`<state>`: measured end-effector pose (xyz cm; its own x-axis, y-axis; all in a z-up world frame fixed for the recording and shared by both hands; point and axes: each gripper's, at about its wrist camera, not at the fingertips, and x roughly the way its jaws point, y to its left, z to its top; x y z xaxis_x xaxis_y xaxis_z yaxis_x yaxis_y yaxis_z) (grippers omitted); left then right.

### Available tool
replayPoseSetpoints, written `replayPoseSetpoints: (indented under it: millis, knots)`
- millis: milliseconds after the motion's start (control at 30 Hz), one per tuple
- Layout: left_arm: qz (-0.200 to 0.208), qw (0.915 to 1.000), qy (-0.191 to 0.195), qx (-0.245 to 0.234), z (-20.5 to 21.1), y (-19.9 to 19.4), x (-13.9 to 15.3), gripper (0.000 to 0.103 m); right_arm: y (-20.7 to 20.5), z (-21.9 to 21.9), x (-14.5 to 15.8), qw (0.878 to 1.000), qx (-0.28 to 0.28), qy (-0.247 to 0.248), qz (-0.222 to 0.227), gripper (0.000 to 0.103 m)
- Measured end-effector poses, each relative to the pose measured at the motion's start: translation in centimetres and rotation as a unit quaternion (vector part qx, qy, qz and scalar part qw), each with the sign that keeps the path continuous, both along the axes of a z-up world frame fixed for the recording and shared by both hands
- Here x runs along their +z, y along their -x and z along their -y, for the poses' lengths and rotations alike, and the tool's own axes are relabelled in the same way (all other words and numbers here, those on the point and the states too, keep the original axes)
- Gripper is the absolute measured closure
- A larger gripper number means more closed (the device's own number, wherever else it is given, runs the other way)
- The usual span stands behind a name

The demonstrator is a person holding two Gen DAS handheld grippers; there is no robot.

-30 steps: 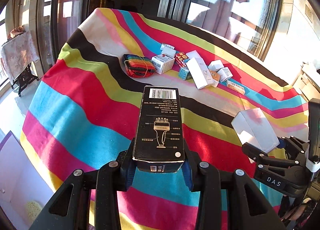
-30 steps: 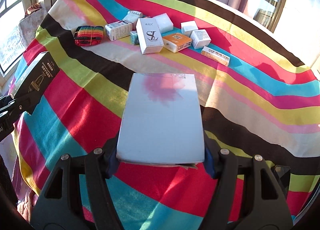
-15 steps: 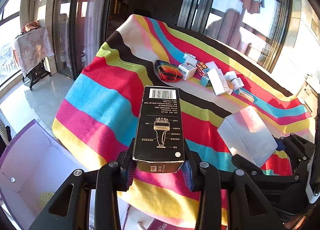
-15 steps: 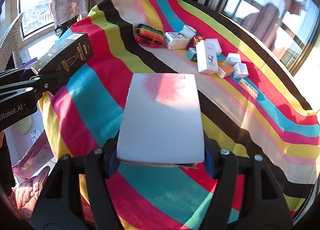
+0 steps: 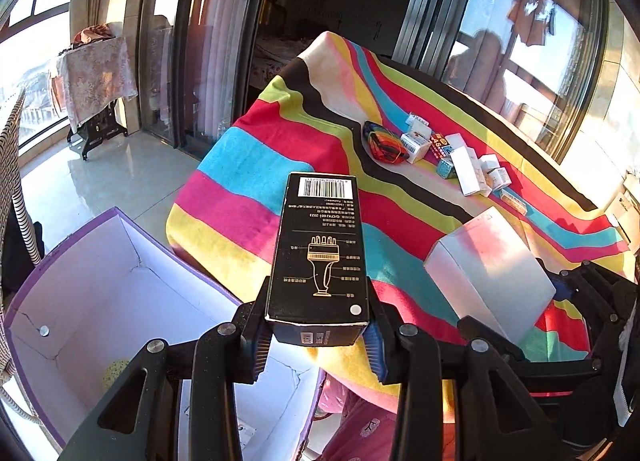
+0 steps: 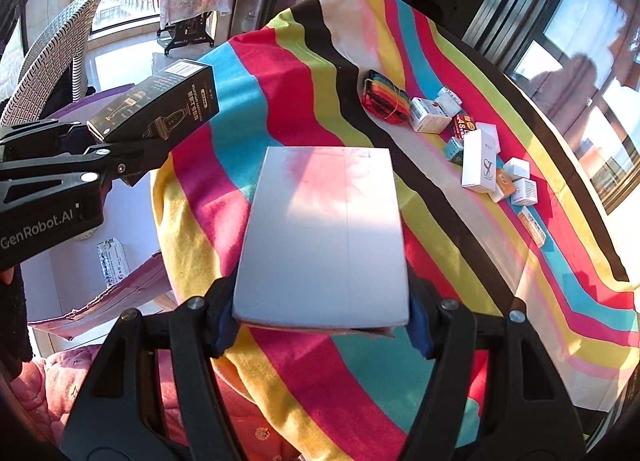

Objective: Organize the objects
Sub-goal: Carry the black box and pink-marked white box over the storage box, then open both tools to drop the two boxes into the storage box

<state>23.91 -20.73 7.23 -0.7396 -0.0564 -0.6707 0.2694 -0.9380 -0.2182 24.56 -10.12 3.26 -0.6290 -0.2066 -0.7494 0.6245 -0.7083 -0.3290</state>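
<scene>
My left gripper [image 5: 318, 345] is shut on a long black box [image 5: 320, 249] with a barcode and a gold line drawing. It is held in the air off the table's near left corner, above an open purple-edged white box [image 5: 100, 301] on the floor. My right gripper [image 6: 322, 325] is shut on a plain white box [image 6: 324, 233], held above the striped cloth's near end. The white box also shows in the left wrist view [image 5: 492, 273], and the black box in the right wrist view [image 6: 160, 105].
A striped cloth [image 5: 304, 149] covers the table. Several small boxes [image 6: 480, 157] and a rainbow pouch [image 6: 386, 101] lie at its far side. A small packet [image 6: 114, 261] lies in the floor box. A wicker chair [image 6: 52, 57] and a side table [image 5: 96, 73] stand left.
Both grippers have pulled back from the table and swung left with their boxes. The purple-edged floor box has come into full view under the left gripper.
</scene>
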Motion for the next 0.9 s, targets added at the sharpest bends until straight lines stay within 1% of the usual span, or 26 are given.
replayPoseSetpoints:
  millis: [167, 367, 433, 533, 800, 900]
  knots:
    - [0.004, 0.9996, -0.003, 0.027, 2.2, -1.4, -0.5, 0.063, -1.4, 2.0, 0.1, 0.999, 0.033, -0.002, 0.006, 0.033]
    - [0.016, 0.9977, -0.01, 0.065, 5.1, -3.8, -1.6, 0.063, -2.9, 5.2, -0.5, 0.997, 0.081, -0.016, 0.014, 0.033]
    - [0.022, 0.9966, -0.013, 0.078, 6.0, -4.4, -2.2, 0.063, -3.6, 6.4, -0.6, 0.995, 0.099, -0.025, 0.01, 0.033]
    - [0.032, 0.9945, -0.022, 0.098, 7.4, -5.4, -3.0, 0.063, -4.6, 8.2, -0.8, 0.992, 0.125, -0.033, 0.006, 0.033]
    - [0.048, 0.9875, -0.029, 0.148, 10.9, -8.0, -4.4, 0.063, -6.1, 12.1, -1.5, 0.984, 0.171, -0.043, 0.023, 0.033]
    - [0.057, 0.9837, -0.039, 0.166, 12.2, -8.9, -5.1, 0.063, -6.7, 13.3, -2.0, 0.981, 0.186, -0.047, 0.03, 0.033]
